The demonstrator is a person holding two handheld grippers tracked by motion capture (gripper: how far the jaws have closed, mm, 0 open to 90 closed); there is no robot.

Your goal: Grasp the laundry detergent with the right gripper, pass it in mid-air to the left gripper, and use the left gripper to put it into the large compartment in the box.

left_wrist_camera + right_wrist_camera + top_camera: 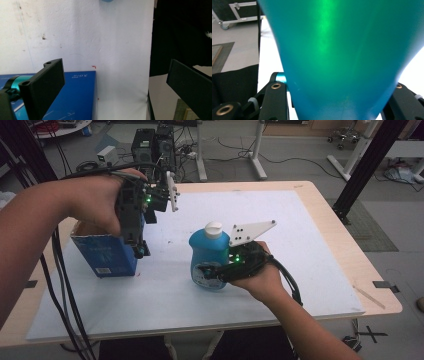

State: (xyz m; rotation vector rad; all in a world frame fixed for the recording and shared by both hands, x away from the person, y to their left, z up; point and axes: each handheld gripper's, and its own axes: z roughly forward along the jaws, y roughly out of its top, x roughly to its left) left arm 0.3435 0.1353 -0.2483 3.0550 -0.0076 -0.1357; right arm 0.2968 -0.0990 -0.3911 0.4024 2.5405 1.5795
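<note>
Our right gripper (216, 271) clamps the upright blue plastic bottle (207, 255) low on its body; our left gripper (141, 251) hangs open, leftward over the blue cardboard box (102, 255).

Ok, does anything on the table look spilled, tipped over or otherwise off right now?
Nothing stands out. The blue bottle stands upright with its white cap on, held in the right gripper. The blue box sits upright at the white mat's left edge. No spill shows.

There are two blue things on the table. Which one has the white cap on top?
The round blue bottle, squeezed by the right tongs. The other blue thing is a square-cornered box without a cap, standing under the left tongs.
</note>
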